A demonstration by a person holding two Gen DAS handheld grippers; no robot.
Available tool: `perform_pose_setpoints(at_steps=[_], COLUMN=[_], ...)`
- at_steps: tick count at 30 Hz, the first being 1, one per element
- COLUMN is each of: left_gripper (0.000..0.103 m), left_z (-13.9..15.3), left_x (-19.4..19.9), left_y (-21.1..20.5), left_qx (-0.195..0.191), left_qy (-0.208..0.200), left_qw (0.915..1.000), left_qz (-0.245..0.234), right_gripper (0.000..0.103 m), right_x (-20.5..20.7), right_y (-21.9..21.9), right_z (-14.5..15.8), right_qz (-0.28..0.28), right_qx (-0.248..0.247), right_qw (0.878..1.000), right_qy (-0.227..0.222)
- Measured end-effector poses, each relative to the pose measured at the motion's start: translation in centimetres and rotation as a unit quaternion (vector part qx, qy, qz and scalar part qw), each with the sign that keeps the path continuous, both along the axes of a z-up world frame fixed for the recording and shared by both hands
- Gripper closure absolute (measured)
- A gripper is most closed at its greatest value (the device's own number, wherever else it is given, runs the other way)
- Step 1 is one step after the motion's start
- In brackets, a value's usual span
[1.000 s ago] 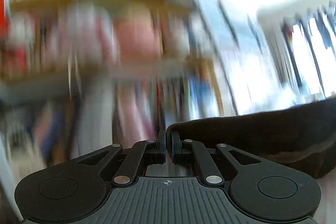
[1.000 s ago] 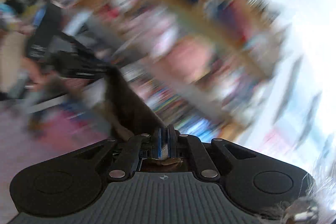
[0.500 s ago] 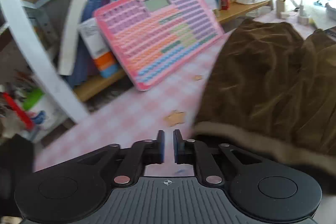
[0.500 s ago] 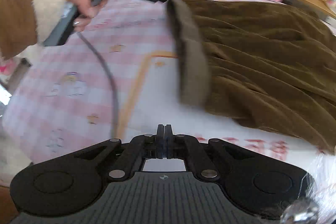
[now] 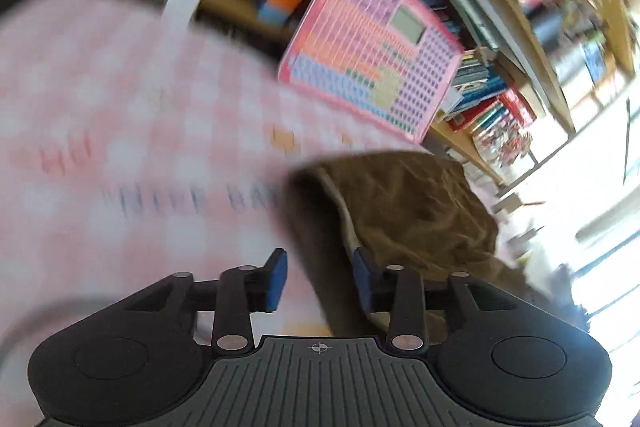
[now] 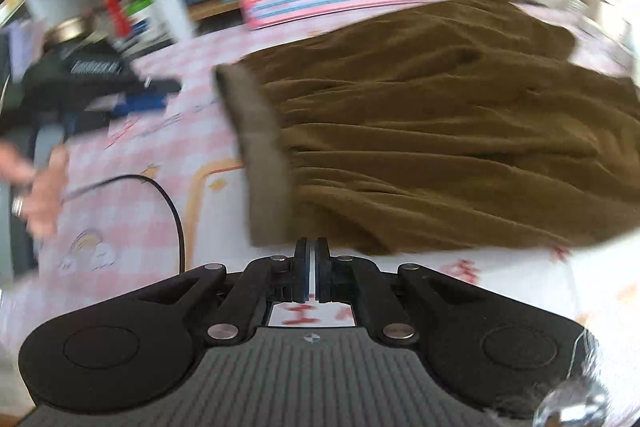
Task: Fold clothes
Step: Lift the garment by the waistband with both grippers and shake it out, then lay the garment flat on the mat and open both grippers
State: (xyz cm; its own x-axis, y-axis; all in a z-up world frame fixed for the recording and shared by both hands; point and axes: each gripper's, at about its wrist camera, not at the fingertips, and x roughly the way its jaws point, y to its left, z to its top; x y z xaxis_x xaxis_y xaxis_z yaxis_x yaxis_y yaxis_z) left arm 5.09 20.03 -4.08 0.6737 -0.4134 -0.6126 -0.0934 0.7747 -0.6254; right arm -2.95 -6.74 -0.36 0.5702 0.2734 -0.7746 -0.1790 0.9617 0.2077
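1. Fingers [image 5: 277, 279] of the left gripper [image 5: 319, 277] spread wide, pinching nothing, at lower centre of the left wrist view.
2. Brown garment [image 5: 412, 211] lay right of centre on the pink checked tablecloth [image 5: 120, 87]; pale waistband [image 5: 340, 203] ran from mid-frame down between the blue pads, so probably the edge to pinch next.
3. Left gripper tilted, view much blurred; pink chart board [image 5: 372, 67] leaned against the bookshelf [image 5: 500, 27] at upper right.
4. Fingers [image 6: 301, 267] of the right gripper [image 6: 311, 269] pressed nearly together with only a slit between, gripping nothing, at lower centre of the right wrist view.
5. Garment [image 6: 440, 139] spread flat across centre and right, long axis running left to right; waistband [image 6: 256, 155] ran from upper centre down to just above the fingertips, its near end just beside them.
6. Right gripper held low and level, pointing across the cloth; left gripper [image 6: 120, 95] and hand [image 6: 36, 195] blurred at mid-left, near the waistband's far end. Cable [image 6: 168, 203] trailed below.
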Motion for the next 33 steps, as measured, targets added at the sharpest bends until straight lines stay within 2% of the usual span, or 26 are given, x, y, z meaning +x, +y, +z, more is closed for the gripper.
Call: perform_pose_setpoints(at_steps=[3, 7, 11, 13, 15, 16, 17, 18, 21, 25, 29, 33], left_gripper=[0.065, 0.065, 0.065, 0.066, 0.071, 0.079, 0.097, 0.1, 0.101, 0.101, 0.101, 0.098], left_z=[-1.2, -1.4, -1.7, -1.5, -1.6, -1.6, -1.8, -1.9, -1.9, -1.2, -0.3, 0.0], left_x=[-0.2, 0.5, 1.1, 1.1, 1.1, 1.1, 1.2, 1.1, 0.9, 0.6, 0.0, -0.8], left_y=[-0.9, -2.4, -4.7, -5.2, -5.5, -5.6, -5.8, -5.7, -5.4, -2.3, 1.4, 4.3], left_qx=[-0.031, -0.067, -0.03, -0.031, -0.031, -0.03, -0.034, -0.033, -0.032, -0.018, 0.03, 0.058], left_qy=[0.027, 0.03, 0.042, 0.042, 0.042, 0.042, 0.047, 0.046, 0.043, 0.038, 0.019, 0.019], left_qw=[0.9991, 0.9973, 0.9986, 0.9986, 0.9985, 0.9985, 0.9979, 0.998, 0.9981, 0.999, 0.9993, 0.998], left_qz=[0.011, -0.004, -0.014, -0.013, -0.017, -0.018, -0.028, -0.029, -0.032, -0.012, 0.008, 0.013], right_gripper=[0.101, 0.098, 0.098, 0.097, 0.097, 0.097, 0.097, 0.097, 0.097, 0.097, 0.097, 0.097], right_x=[-0.7, -1.4, -1.9, -2.1, -2.1, -2.1, -2.1, -2.1, -2.0, -1.9, -2.0, -1.6], right_y=[-1.3, -2.1, -2.5, -2.6, -2.8, -2.9, -2.9, -2.9, -2.7, -2.6, -3.1, -4.3], right_z=[-0.1, 0.0, 0.3, 0.4, 0.4, 0.3, 0.3, 0.3, 0.3, 0.3, 0.3, 0.2], right_qz=[-0.031, -0.051, -0.059, -0.064, -0.071, -0.075, -0.077, -0.078, -0.078, -0.075, -0.078, -0.09], right_qx=[0.002, 0.002, -0.001, -0.003, -0.001, 0.0, 0.0, 0.0, 0.0, -0.003, -0.007, -0.005], right_qw=[1.0, 0.999, 0.998, 0.998, 0.997, 0.997, 0.997, 0.997, 0.997, 0.997, 0.997, 0.996], right_qy=[0.001, -0.002, -0.009, -0.011, -0.01, -0.009, -0.008, -0.008, -0.006, -0.003, 0.003, 0.011])
